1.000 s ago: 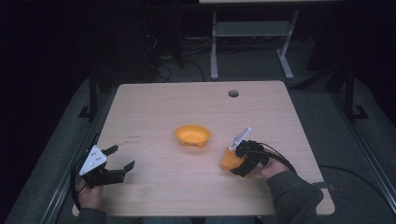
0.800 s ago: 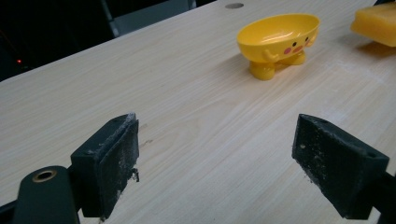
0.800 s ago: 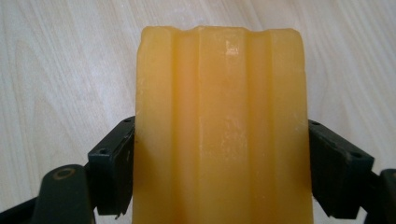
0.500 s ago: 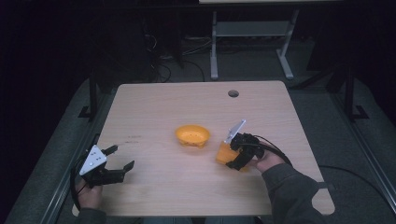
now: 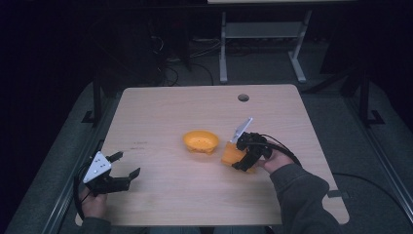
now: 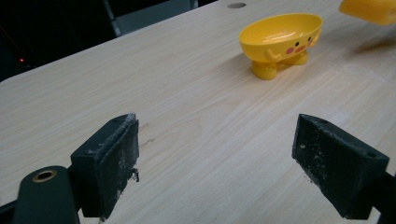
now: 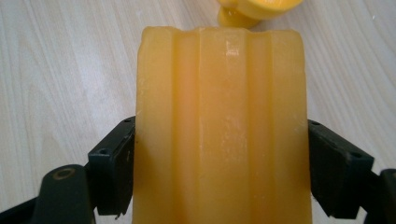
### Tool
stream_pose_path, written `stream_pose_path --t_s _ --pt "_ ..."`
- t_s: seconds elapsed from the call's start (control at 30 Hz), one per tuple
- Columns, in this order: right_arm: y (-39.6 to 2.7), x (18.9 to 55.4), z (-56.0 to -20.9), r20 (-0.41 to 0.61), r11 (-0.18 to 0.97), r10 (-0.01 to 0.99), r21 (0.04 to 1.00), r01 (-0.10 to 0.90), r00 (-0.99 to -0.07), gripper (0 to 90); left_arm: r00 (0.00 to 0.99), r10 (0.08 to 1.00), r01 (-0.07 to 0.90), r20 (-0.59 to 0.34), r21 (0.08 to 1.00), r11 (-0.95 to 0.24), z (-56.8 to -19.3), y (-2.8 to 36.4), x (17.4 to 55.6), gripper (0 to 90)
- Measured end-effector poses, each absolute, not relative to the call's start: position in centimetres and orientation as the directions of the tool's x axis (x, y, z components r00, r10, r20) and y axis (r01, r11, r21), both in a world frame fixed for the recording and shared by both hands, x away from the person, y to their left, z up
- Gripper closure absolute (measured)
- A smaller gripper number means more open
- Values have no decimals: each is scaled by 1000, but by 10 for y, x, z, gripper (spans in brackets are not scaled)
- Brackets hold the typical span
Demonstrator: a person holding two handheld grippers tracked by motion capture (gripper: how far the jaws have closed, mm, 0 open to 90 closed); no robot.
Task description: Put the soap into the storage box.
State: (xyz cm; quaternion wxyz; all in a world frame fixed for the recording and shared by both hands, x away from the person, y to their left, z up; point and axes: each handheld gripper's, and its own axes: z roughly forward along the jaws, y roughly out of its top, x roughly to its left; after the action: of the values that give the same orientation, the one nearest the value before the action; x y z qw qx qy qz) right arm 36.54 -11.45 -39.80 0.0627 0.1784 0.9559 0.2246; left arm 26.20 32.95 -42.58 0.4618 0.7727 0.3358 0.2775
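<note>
A yellow footed bowl [image 5: 200, 141] with a small face on its side stands mid-table; it is also in the left gripper view, the bowl [image 6: 281, 41] at upper right. My right gripper [image 5: 242, 158] is shut on an orange ribbed cup [image 5: 232, 155], held tilted just right of the bowl. In the right gripper view the orange cup [image 7: 222, 126] sits between both jaws, its far end close to the bowl's foot [image 7: 233, 17]. My left gripper [image 5: 125, 166] rests open near the table's front left, nothing between its jaws. The left gripper [image 6: 215, 163] faces bare wood.
The wooden table [image 5: 160, 112] has a round cable hole [image 5: 243, 97] at the back right. Beyond the far edge stand the metal legs of a desk frame [image 5: 224, 53] and floor cables in the dark.
My right gripper has carried the orange cup leftward, closer to the yellow bowl. The left gripper has stayed in place, open.
</note>
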Motion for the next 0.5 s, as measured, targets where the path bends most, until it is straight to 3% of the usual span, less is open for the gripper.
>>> stream_pose_path --t_s 0.5 --pt "-95 380 -383 -54 849 341 447 283 -938 205 621 775 263 120 899 -350 -425 331 262 139"
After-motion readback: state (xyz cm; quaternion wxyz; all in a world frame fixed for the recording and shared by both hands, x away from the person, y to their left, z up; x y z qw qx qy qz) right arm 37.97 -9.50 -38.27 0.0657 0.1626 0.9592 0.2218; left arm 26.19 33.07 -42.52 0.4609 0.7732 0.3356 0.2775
